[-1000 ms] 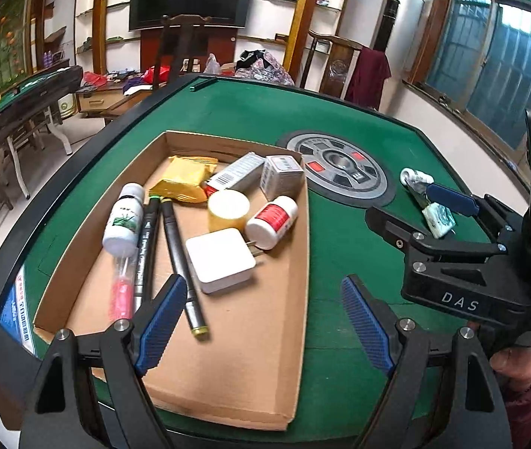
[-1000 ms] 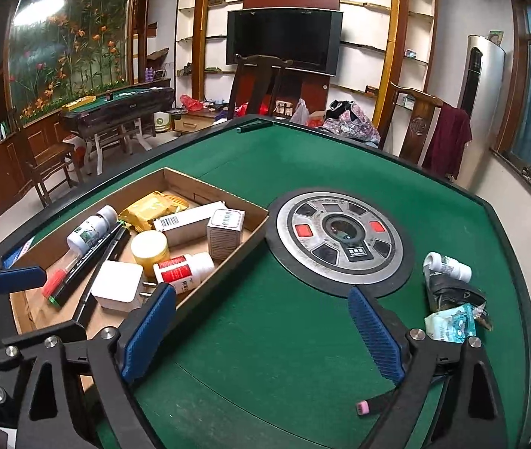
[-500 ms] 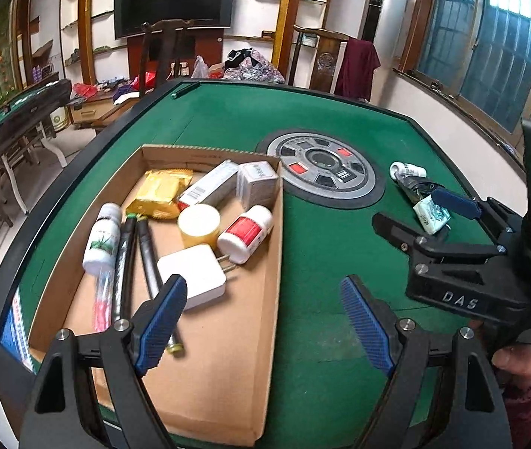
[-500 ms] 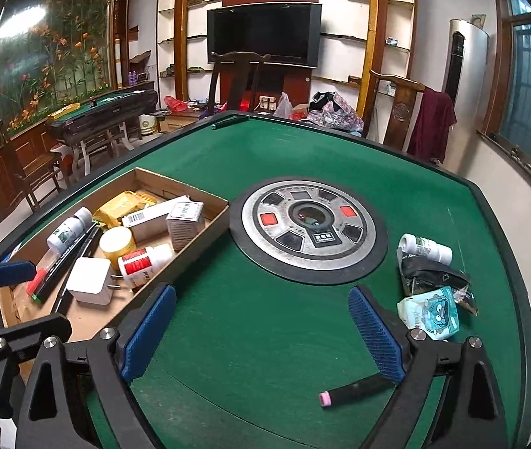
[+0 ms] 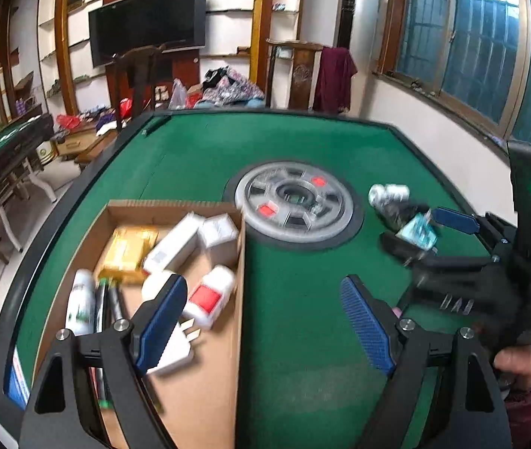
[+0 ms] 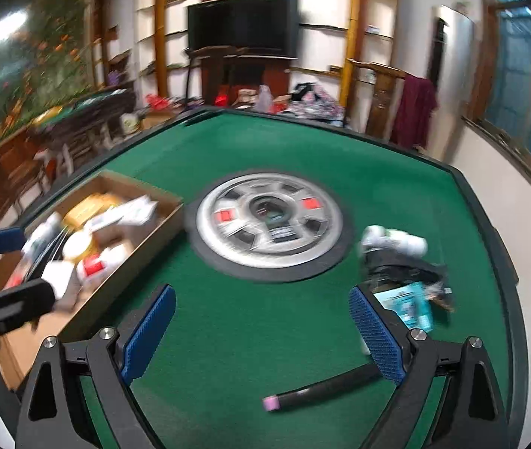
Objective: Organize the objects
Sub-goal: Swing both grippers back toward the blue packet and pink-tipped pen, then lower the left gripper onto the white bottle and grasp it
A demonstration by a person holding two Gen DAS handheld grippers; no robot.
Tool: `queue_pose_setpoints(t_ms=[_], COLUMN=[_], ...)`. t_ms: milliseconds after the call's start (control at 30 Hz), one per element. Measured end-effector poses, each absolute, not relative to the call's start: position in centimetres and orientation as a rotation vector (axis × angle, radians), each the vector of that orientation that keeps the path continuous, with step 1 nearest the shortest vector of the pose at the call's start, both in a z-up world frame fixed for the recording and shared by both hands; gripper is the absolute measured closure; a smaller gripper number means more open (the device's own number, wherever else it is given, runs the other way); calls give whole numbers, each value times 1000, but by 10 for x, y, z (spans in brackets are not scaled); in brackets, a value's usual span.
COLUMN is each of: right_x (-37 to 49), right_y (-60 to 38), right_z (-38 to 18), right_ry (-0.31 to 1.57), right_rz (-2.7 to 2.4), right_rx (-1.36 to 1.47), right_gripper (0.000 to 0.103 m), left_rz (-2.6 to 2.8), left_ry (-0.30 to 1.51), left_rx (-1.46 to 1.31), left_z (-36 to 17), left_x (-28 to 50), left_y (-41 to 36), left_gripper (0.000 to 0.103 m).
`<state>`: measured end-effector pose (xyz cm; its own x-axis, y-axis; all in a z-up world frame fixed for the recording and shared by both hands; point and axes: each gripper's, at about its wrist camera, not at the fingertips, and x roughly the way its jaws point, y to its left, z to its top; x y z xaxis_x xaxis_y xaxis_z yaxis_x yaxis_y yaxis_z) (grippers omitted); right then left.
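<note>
Two claws, left [image 5: 261, 321] and right [image 6: 261, 331], gape empty; one tray [image 5: 205, 404].

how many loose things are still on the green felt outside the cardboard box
4 that show: a white bottle, a dark pouch-like item below it, a teal packet, and a black marker with a pink end. More may hide in that blurred pile.

Green felt table [image 6: 265, 142] with round grey control hub [image 6: 269, 224] at centre. Behind it: black TV [image 5: 149, 30] on wall shelving, wooden chair [image 5: 295, 71] draped with maroon garment [image 5: 334, 78], barred window [image 5: 463, 30] right.
</note>
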<state>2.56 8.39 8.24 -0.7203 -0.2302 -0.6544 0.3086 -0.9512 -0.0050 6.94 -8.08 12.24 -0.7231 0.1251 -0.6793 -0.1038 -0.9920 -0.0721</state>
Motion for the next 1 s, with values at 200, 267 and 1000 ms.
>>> queue_pose_setpoints(t_ms=[200, 267, 1000], right_x=[-19, -26, -41], right_y=[190, 217, 302], right_z=[83, 75, 38], right_ry=[-263, -352, -804], right_rz=[-2818, -2846, -2799], right_rx=[1073, 1095, 1255], right_gripper=[5, 5, 5], left_rz=[2757, 2738, 2533], left_ry=[4, 55, 38], left_rx=[-937, -946, -1080], left_z=[146, 140, 48], left_x=[27, 5, -144], left_y=[-49, -29, 97], left_gripper=[17, 17, 17])
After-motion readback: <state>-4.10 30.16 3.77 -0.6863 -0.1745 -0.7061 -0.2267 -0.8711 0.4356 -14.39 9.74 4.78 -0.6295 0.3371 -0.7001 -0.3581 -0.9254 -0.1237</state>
